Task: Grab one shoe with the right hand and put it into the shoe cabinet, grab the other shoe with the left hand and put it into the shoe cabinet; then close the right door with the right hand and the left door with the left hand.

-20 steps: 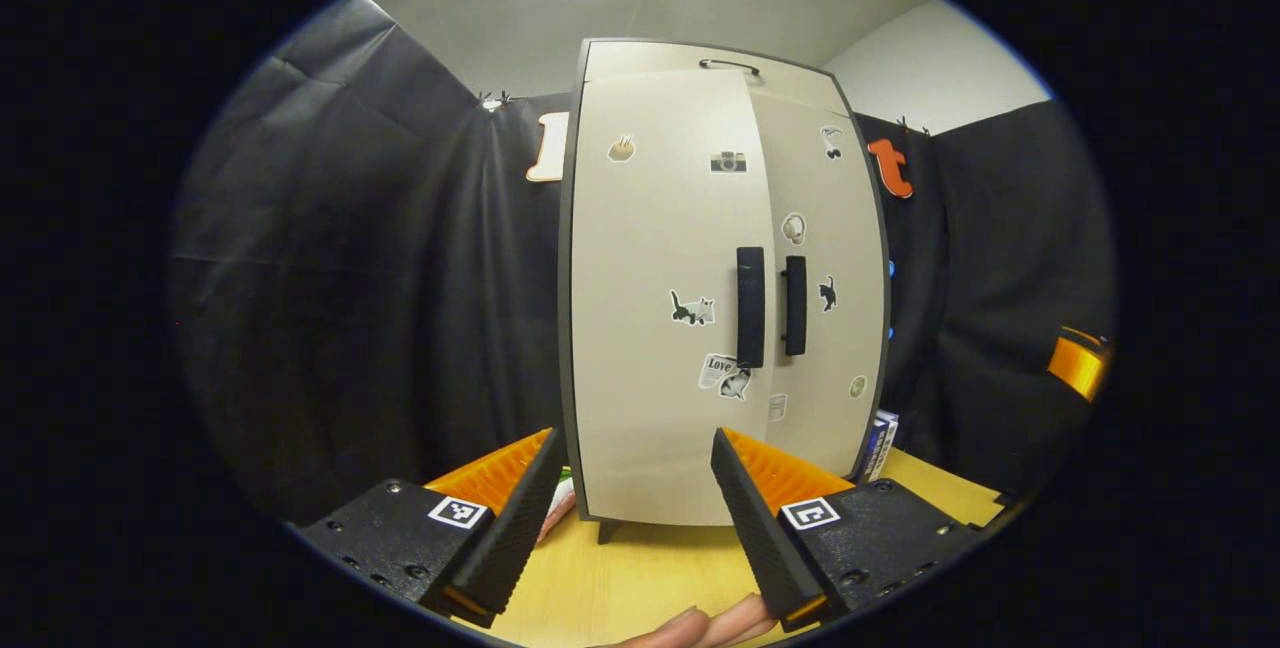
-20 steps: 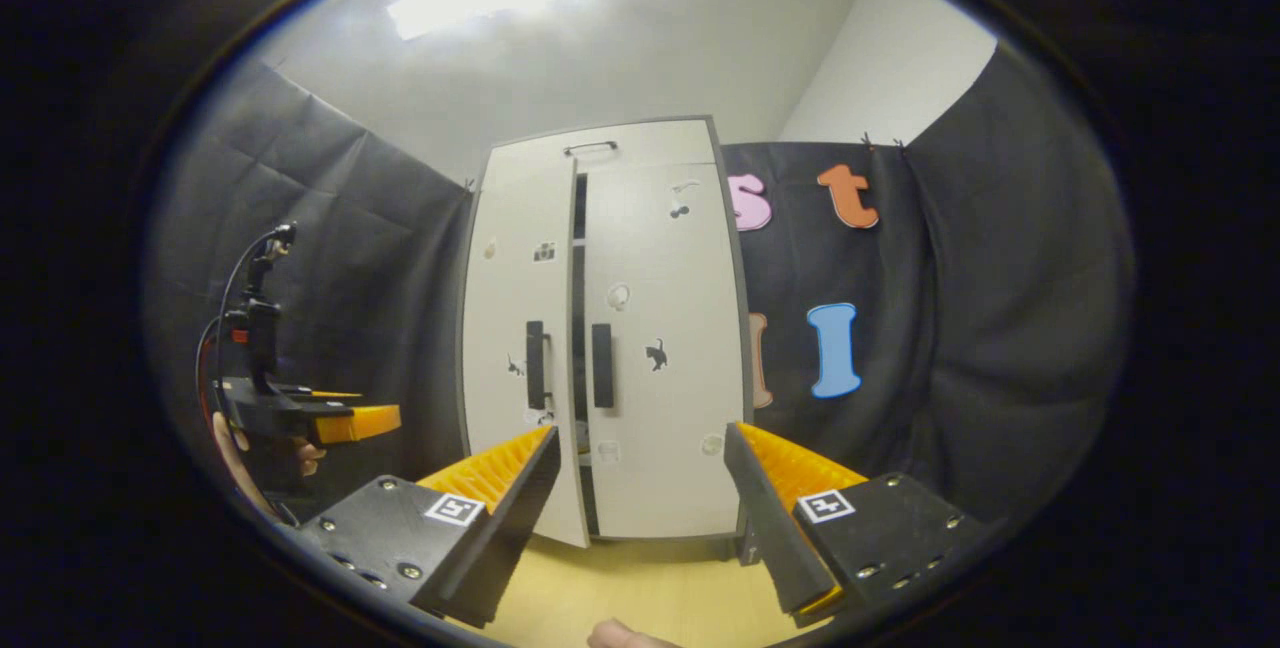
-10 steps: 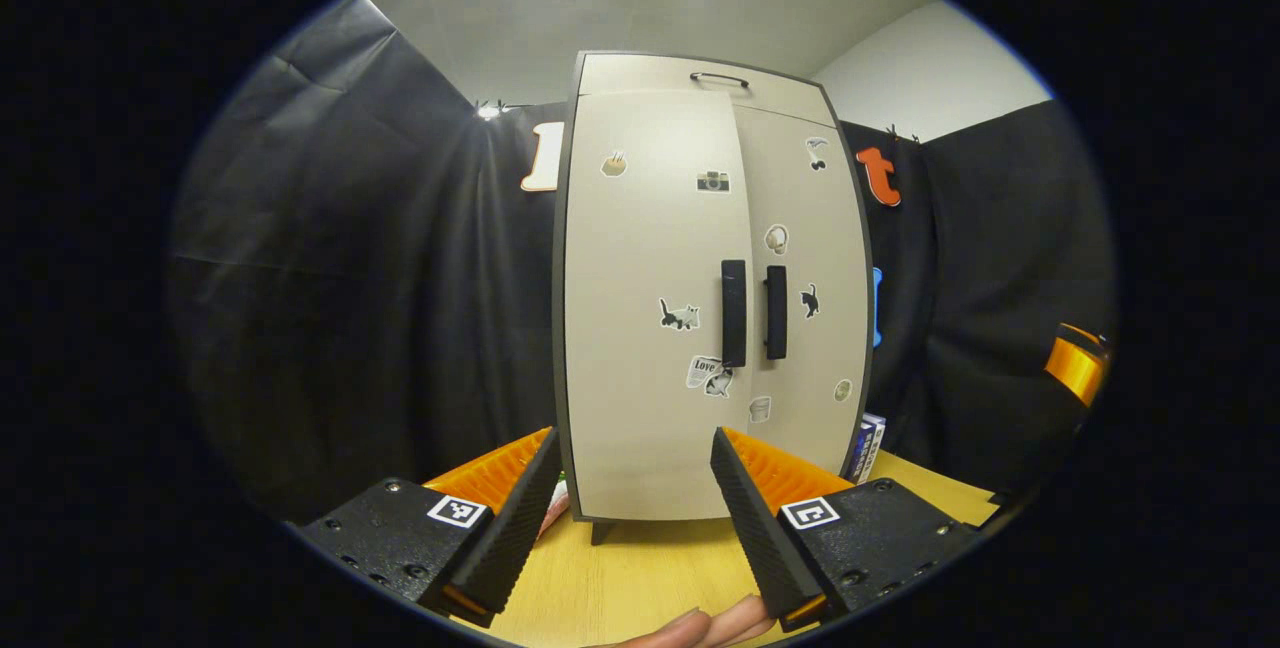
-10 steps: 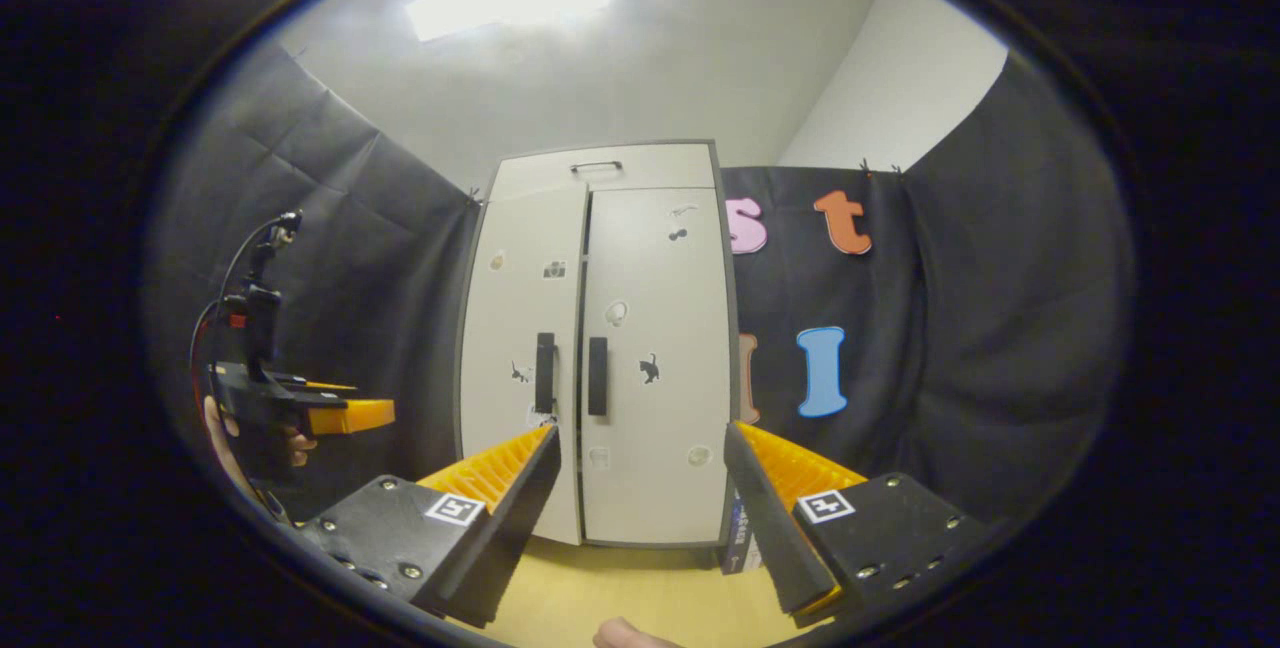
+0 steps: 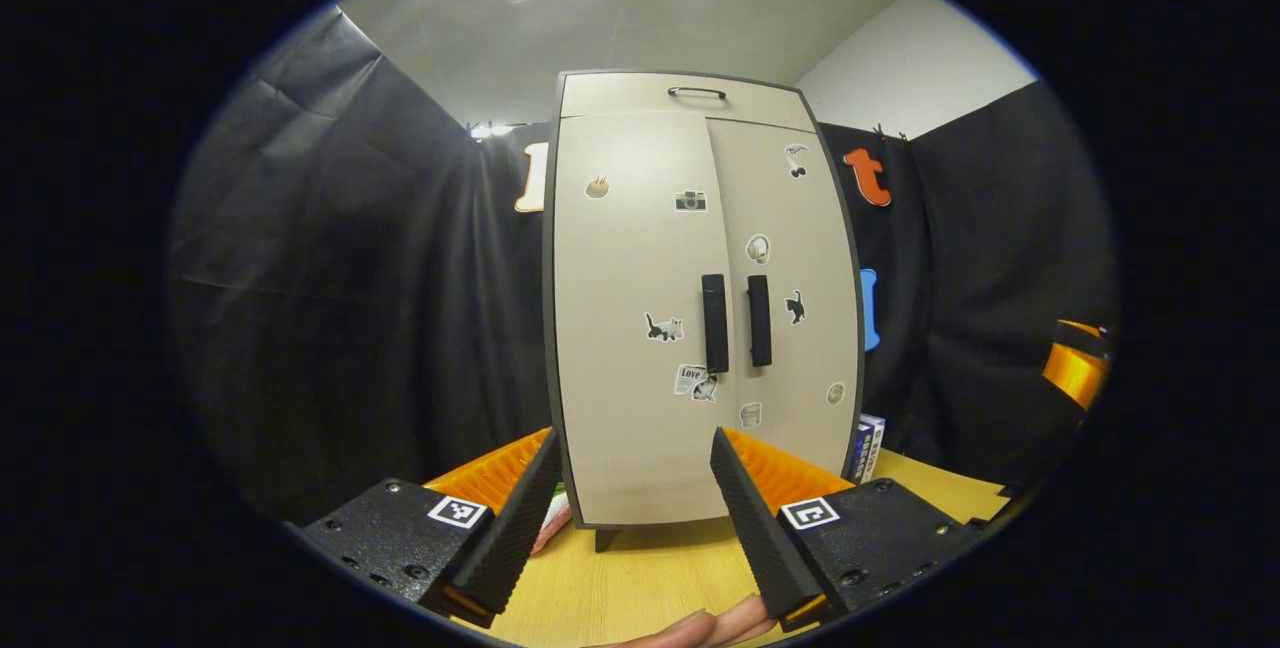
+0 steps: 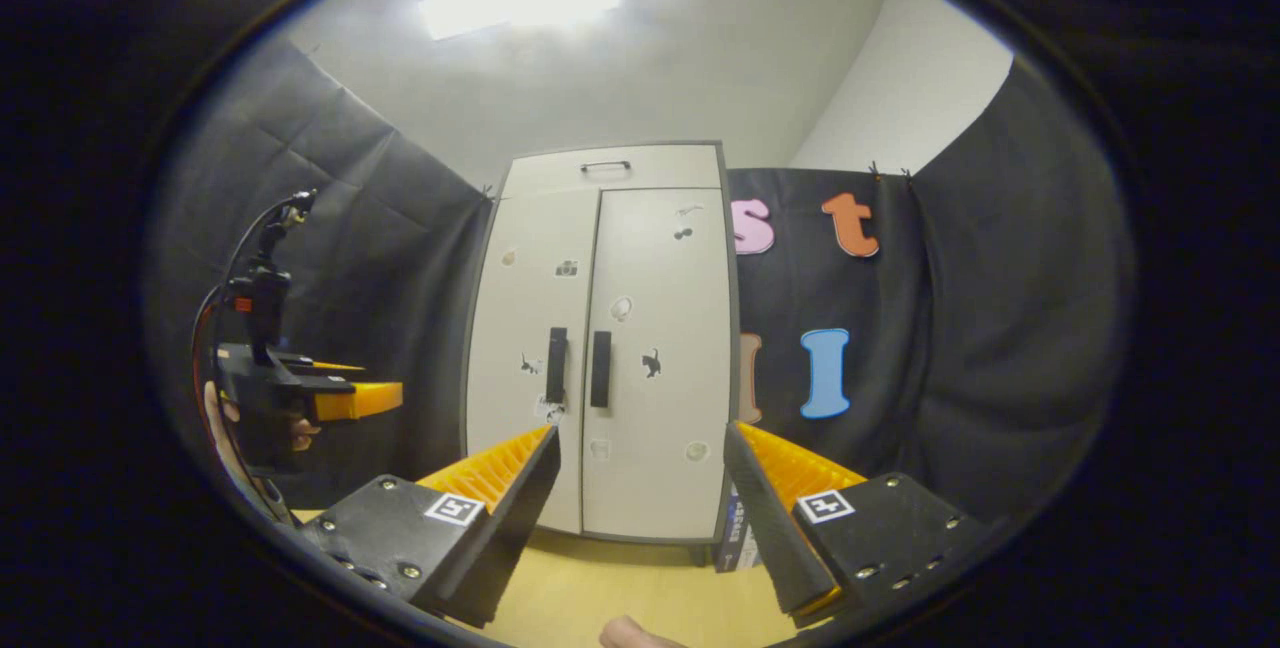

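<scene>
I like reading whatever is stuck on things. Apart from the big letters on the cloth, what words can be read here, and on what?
"Love": on a sticker low on the left door of the shoe cabinet.
Box beside the cabinet: its print is too small to read.
Other stickers on the doors: small pictures, with no words that can be made out.

The support surface is a light wooden table (image 5: 640,578). The shoe cabinet (image 5: 700,308) stands upright on it at 12 o'clock on short dark feet, both doors shut. A small blue-and-white box (image 5: 868,446) stands just beside the cabinet at 2 o'clock. At 10 o'clock, a partly hidden pinkish item (image 5: 552,526) lies beside the cabinet base.
</scene>
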{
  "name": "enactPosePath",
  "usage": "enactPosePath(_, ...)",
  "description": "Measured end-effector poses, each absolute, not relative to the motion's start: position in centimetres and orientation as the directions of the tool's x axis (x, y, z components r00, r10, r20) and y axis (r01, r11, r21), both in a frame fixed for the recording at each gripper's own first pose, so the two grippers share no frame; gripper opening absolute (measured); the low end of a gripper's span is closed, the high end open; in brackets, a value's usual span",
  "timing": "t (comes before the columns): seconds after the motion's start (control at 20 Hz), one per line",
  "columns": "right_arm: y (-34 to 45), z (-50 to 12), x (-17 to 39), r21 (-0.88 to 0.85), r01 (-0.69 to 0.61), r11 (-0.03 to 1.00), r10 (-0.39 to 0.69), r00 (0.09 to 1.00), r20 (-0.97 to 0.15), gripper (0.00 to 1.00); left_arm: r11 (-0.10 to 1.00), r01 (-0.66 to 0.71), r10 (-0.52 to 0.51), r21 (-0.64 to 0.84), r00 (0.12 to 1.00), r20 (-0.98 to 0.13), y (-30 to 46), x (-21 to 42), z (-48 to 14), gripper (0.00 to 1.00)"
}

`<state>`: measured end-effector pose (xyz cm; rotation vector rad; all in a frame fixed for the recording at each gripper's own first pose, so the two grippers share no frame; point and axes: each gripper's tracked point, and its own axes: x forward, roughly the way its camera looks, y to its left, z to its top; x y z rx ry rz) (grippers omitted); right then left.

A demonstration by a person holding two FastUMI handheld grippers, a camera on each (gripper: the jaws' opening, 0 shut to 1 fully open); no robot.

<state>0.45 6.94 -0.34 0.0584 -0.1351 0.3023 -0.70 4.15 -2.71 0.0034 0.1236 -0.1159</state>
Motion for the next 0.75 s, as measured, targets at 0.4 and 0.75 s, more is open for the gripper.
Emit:
enactPosePath(0.4, 5.3, -0.4, -0.6, -0.009, -0.276, 0.961, 0.275, 0.951, 0.145, 0.98, 0.992, 0.124, -0.12, 0.03, 0.986, -0.111, 1.2, -2.9, -3.2, 0.91)
enactPosePath(0.75, 5.1, -0.8, -1.3, 0.009, -0.294, 0.956, 0.29, 0.945, 0.154, 0.98, 0.991, 0.128, -0.132, -0.042, 0.983, -0.128, -0.2, -4.1, -4.8, 0.91)
